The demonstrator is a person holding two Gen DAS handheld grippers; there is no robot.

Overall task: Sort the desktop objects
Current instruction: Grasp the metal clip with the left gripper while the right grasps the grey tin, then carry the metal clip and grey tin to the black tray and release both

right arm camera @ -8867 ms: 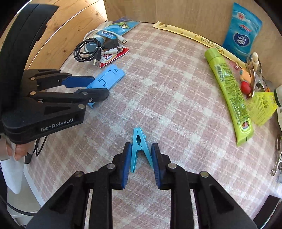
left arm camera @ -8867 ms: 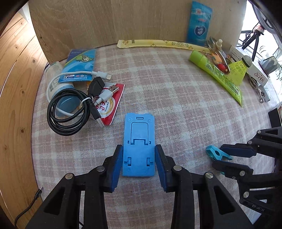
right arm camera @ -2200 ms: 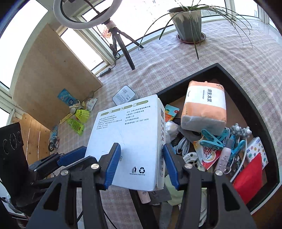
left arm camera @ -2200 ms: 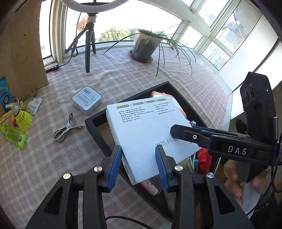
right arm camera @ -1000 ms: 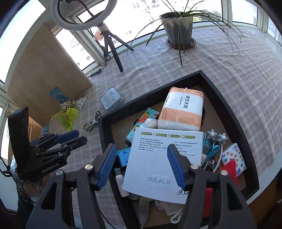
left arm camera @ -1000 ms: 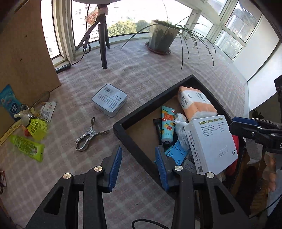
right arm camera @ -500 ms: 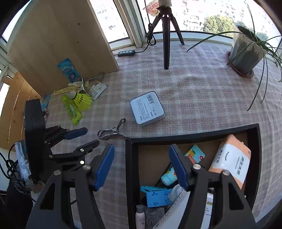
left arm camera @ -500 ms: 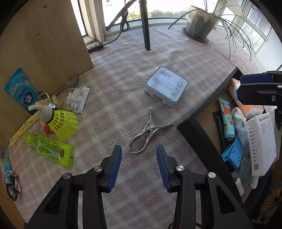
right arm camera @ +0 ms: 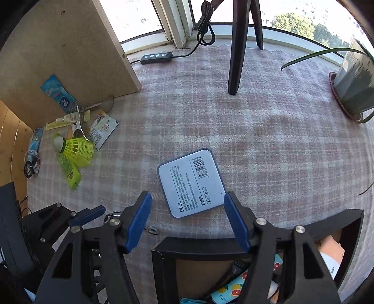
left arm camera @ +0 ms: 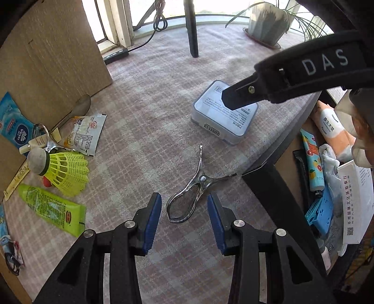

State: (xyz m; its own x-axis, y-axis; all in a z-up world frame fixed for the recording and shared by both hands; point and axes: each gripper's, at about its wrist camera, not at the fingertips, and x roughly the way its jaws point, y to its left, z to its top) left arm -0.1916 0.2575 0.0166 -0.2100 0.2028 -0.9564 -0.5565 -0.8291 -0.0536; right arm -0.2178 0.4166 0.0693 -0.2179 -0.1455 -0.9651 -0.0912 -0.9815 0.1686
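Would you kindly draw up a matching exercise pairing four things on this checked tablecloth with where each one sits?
Things:
1. shiny metal clip
2. flat pale blue tin
3. yellow mesh shuttlecock
4. orange-and-white tissue pack

Places:
A. inside the black tray
B. between the open left gripper pads
C. ahead of the open right gripper
D. beside the green tube

Pairs: 1-B, 2-C, 3-D, 4-A

I work in a sunlit home balcony room: curved windows point(right arm camera: 145, 18) ring my checked-cloth table point(right arm camera: 257, 131), a potted plant point(right arm camera: 353, 81) sits nearby, trees point(right arm camera: 294, 25) show outside.
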